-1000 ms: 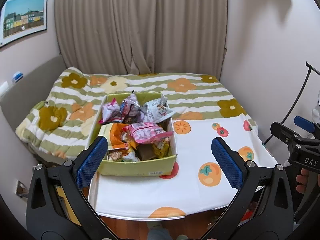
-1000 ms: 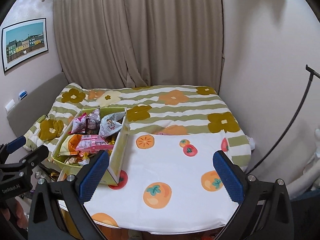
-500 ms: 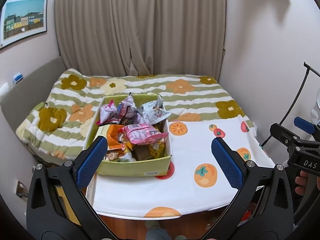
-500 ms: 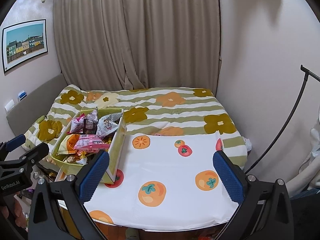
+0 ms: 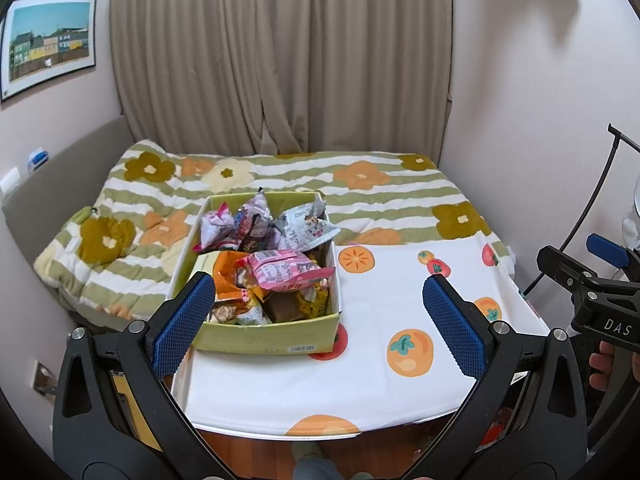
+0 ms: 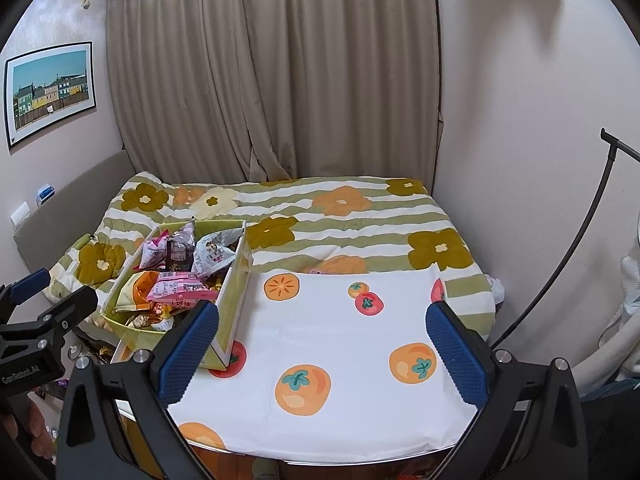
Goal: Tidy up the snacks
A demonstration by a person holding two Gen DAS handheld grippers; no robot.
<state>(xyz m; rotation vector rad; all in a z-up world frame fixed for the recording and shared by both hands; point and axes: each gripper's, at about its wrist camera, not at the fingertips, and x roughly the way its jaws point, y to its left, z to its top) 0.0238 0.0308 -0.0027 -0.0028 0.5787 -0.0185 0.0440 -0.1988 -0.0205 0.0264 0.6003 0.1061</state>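
Closest to us are the two tongs, and both are spread wide with nothing between the blue pads. The left gripper hangs over the near edge of the table, just in front of the green box. The right gripper hangs over the right half of the table, above the white cloth with orange fruit pictures — it touches nothing. In the left view the right gripper shows at the far right edge, with part of a hand under it. The green box sits on the left side of the table, on the cloth, and its far end pokes out toward the bed. The box is full of snack bags piled up in a heap. A pink snack bag lies on top near the middle. An orange bag is beside it on the left. At the far end of the box a silver bag and a purple bag stick up above the rim. Behind the table is the bed, with a green striped blanket that has big flowers on it. Farther back hangs a long tan curtain — and a framed picture of colored houses is on the left wall.
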